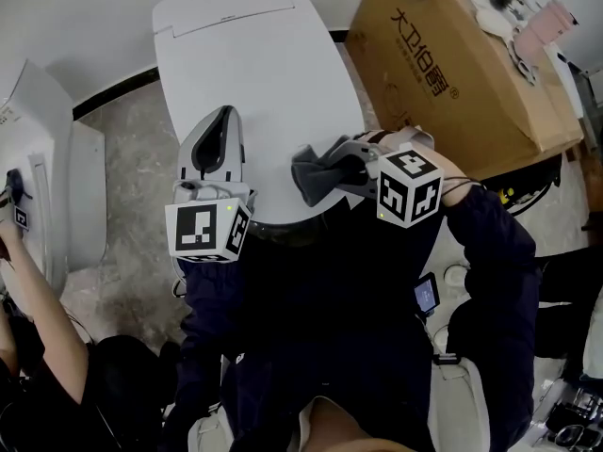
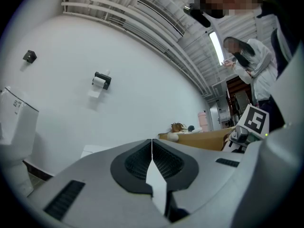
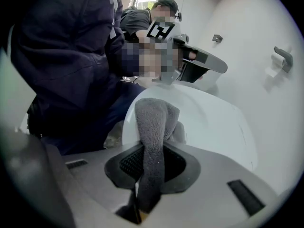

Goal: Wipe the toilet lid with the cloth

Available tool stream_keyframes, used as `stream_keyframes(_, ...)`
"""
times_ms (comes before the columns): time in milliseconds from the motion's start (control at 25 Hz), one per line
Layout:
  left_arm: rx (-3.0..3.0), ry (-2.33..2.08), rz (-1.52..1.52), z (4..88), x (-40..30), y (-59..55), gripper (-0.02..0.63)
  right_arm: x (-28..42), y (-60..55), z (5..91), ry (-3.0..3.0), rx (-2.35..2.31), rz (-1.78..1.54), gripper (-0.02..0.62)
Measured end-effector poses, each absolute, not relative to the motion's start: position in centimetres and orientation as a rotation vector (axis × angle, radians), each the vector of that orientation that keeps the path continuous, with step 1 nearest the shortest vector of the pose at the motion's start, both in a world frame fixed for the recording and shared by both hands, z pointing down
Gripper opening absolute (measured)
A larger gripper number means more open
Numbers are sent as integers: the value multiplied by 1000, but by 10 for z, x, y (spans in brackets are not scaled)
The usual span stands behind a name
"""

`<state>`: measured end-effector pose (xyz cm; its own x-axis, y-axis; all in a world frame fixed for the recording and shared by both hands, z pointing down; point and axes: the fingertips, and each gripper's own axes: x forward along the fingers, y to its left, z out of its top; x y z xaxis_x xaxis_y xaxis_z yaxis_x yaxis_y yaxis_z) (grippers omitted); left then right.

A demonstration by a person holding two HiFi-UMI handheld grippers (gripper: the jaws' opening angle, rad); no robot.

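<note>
One grey cloth [image 1: 313, 173] pinched in right hand-held gripper [image 1: 347, 163], lengthwise pointing left at toilet lid's [image 1: 264, 73] near end, left hand-held gripper [image 1: 223, 121] pressed together

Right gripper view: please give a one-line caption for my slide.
Right tongs shut on a grey cloth, held over the white toilet lid.

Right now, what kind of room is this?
Probably a bathroom mock-up or showroom: a white toilet lid, closed, a wall-mounted paper-roll holder, and a second toilet close by.
</note>
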<state>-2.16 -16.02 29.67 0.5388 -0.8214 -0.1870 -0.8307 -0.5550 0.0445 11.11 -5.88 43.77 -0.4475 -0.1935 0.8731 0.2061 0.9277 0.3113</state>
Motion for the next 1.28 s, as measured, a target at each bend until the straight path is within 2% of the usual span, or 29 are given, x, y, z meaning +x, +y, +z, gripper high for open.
stream_keyframes(160,-2708,1452,277,295,-23,-156,17,110,-55,434,-1987,-90,-475,77)
stream_keyframes(280,-2692,1459,276,291,-28,-155,17,104,-88,408,-2036,23,-563,77)
stream_keyframes(720,-2652,1582,202,299,-56,-148,17,67,-316,326,-1940,587,-931,77)
stream_keyframes(1280,-2572,1772,115,308,-96,-156,17,-13,-465,375,-1826,643,-1043,77)
